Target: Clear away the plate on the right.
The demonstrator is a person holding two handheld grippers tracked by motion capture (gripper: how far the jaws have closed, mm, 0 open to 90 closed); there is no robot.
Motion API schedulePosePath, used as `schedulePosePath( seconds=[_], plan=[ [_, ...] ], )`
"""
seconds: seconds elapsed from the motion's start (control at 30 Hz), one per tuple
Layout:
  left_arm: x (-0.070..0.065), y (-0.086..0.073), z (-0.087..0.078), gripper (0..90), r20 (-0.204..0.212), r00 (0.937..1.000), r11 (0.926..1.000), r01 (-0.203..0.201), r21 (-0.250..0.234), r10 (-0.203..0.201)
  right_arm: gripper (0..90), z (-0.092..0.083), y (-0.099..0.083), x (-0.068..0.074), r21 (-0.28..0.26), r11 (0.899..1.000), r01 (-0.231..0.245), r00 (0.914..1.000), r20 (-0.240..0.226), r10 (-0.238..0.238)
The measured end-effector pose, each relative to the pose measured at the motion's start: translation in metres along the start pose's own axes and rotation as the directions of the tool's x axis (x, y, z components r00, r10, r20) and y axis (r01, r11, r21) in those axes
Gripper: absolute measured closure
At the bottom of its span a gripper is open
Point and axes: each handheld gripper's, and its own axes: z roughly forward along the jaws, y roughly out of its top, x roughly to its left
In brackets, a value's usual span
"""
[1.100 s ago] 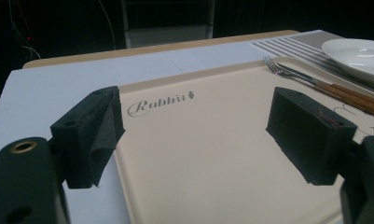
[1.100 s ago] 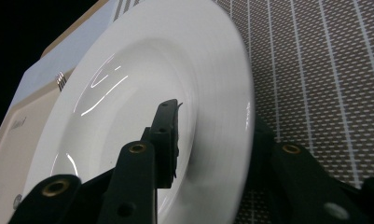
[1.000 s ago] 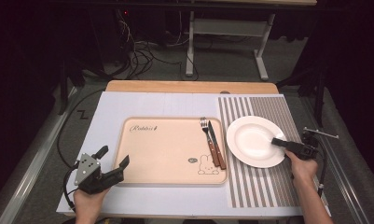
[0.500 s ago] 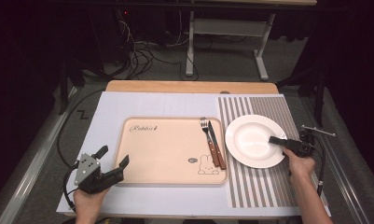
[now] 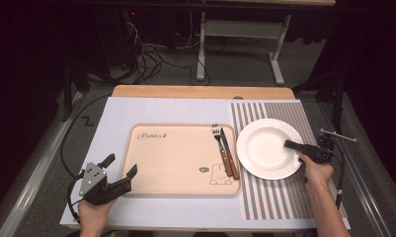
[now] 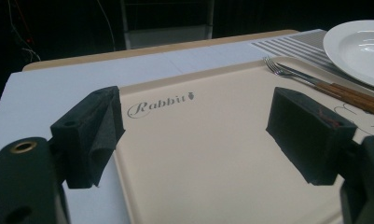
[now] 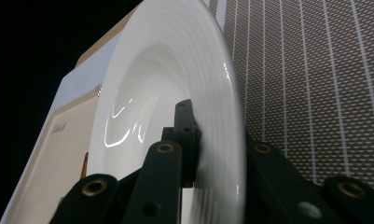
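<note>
A white plate (image 5: 267,148) lies on the striped mat (image 5: 284,197), right of a beige tray (image 5: 176,158) printed with "Rabbit". My right gripper (image 5: 290,144) is shut on the plate's right rim; in the right gripper view one jaw lies inside the plate (image 7: 175,70) and the other sits under the rim (image 7: 222,154). A fork (image 5: 218,143) and a wood-handled knife (image 5: 230,155) lie along the tray's right side. My left gripper (image 5: 120,164) stands open at the tray's front left corner, holding nothing; its jaws (image 6: 198,135) straddle the tray's edge (image 6: 212,154).
A pale mat (image 5: 111,113) covers the table under the tray, with a wooden table edge (image 5: 200,91) at the back. A dark floor with cables and a desk frame (image 5: 240,29) lies beyond. Each gripper trails a cable off the table's side.
My right gripper has edged slightly left and away while on the plate's rim, and the plate has shifted a touch left. The left gripper has stayed put.
</note>
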Motion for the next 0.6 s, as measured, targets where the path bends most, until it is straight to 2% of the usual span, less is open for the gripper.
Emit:
schedulePosePath(
  seconds=[0.2, 0.6],
  plan=[
    [0.000, 0.000, -0.001, 19.3, -0.002, 1.0000, 1.0000, 0.000, -0.003, 0.000, 83.2, -0.002, 0.001, 0.002, 0.009, 1.000, 0.010, 0.9999, -0.001, -0.010],
    [0.001, 0.000, -0.001, 19.6, -0.009, 0.9999, 1.0000, -0.006, -0.005, 0.006, 83.1, -0.005, 0.003, 0.014, 0.002, 1.000, 0.017, 0.9977, -0.066, -0.016]
  ],
)
